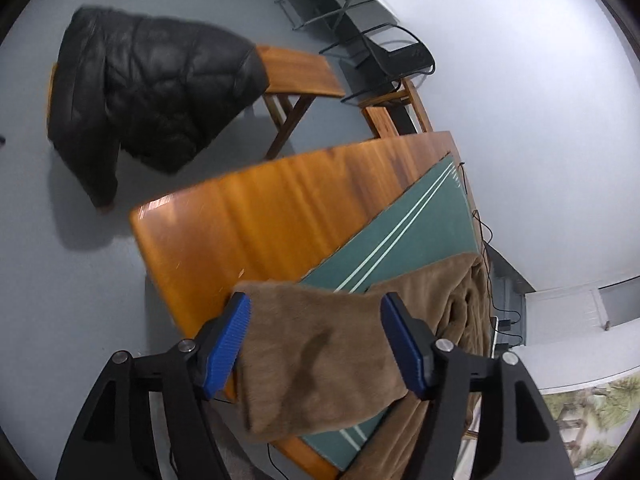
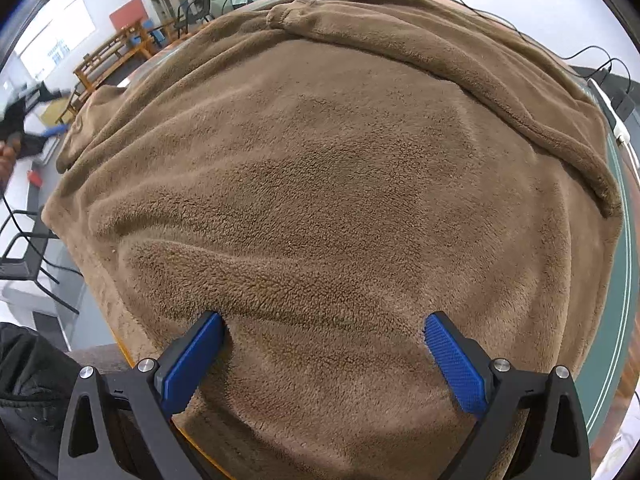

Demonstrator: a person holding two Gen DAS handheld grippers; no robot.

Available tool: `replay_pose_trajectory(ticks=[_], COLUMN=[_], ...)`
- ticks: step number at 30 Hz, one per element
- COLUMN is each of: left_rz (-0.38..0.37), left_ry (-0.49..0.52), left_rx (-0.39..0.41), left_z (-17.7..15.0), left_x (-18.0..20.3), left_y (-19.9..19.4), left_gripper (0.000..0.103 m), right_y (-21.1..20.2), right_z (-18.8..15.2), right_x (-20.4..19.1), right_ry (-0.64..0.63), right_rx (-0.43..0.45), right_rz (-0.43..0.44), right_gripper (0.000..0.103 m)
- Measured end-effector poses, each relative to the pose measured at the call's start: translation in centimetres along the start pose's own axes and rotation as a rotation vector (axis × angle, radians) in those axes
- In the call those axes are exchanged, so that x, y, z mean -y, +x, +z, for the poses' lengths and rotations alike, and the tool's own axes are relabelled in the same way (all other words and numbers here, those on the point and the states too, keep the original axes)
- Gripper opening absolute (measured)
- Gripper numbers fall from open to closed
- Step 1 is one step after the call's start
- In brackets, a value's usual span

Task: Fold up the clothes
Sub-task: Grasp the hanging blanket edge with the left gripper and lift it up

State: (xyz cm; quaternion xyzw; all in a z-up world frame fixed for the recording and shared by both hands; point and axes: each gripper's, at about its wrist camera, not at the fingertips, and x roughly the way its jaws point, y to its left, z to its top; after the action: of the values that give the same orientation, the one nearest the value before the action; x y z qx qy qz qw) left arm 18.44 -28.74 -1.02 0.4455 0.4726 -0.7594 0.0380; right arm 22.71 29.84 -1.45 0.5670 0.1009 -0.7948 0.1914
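Note:
A brown fleece garment [image 2: 320, 160] lies spread over the table and fills the right wrist view, with a hemmed fold running along its far right side. My right gripper [image 2: 324, 320] is open, both blue fingertips resting on the fleece near its close edge. In the left wrist view a flap of the brown fleece [image 1: 320, 352] lies over the table's corner between the jaws of my left gripper [image 1: 316, 304]. That gripper is open and the pads do not pinch the cloth. Under the fleece is a green mat [image 1: 420, 232] on the wooden table [image 1: 260, 208].
A black padded jacket [image 1: 152, 84] hangs over a wooden bench [image 1: 304, 68] beyond the table. Black metal chairs [image 1: 400, 52] stand farther back. Cables [image 1: 486, 240] and a charger [image 2: 620, 104] run along the table's far side. A dark sleeve [image 2: 24, 380] shows at lower left.

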Motion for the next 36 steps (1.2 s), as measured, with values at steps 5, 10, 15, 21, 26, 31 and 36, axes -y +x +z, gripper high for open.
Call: replay_pose_trajectory(ticks=[5, 10, 15, 21, 26, 31, 36], left_rz=[-0.004, -0.056, -0.108, -0.102, -0.108, -0.118, -0.169], left_ry=[-0.011, -0.045, -0.061, -0.062, -0.078, -0.064, -0.094], left_rx=[-0.011, -0.027, -0.059, -0.080, -0.101, -0.074, 0.026], left_z=[-1.0, -0.9, -1.4, -1.9, -2.0, -2.1, -1.2], left_x=[-0.9, -1.0, -1.3, -1.3, -1.5, -0.6, 0.6], left_y=[0.8, 0.7, 1.1, 1.7, 2.6, 2.4, -0.7], left_gripper=[0.072, 0.072, 0.038, 0.032, 0.037, 0.006, 0.006], right_y=[0.4, 0.8, 1.2, 0.8, 0.7, 0.9, 1.0], right_z=[0.6, 1.2, 1.8, 0.4, 0.0, 0.2, 0.4], right_x=[0.5, 1.1, 1.7, 0.3, -0.2, 0.2, 0.7], right_ry=[-0.006, -0.013, -0.017, -0.016, -0.016, -0.015, -0.017], right_rx=[-0.009, -0.005, 0.001, 0.004, 0.008, 0.011, 0.015], right_rz=[-0.007, -0.018, -0.031, -0.034, -0.041, -0.044, -0.045], right_gripper=[0.102, 0.102, 0.102, 0.102, 0.102, 0.102, 0.102])
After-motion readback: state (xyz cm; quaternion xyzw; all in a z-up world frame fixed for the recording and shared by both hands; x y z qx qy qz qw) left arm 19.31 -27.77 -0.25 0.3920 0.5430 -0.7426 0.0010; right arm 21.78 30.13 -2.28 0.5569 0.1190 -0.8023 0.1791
